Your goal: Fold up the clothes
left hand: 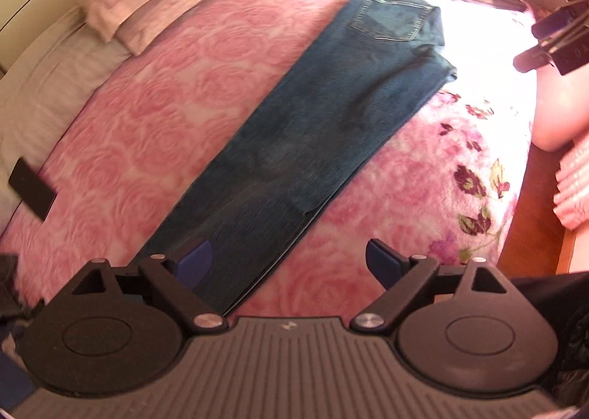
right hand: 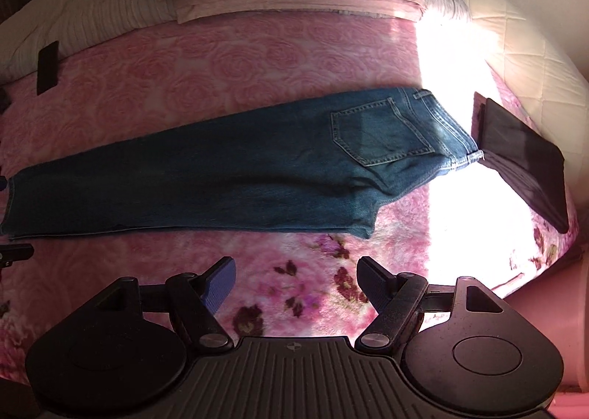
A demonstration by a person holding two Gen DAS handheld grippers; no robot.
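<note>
jeans (right hand: 228,176) flat on bed (right hand: 228,62), legs stacked lengthwise | my left fingers (left hand: 289,264) and right fingers (right hand: 296,281) wide apart, holding nothing | risk: pinching one denim layer, stack slides askew

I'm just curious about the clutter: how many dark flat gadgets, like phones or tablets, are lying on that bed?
2. A phone lies near the grey bedding at the blanket's far left edge; a larger tablet-like slab lies beside the jeans' waistband. More could be hidden outside the views.
</note>
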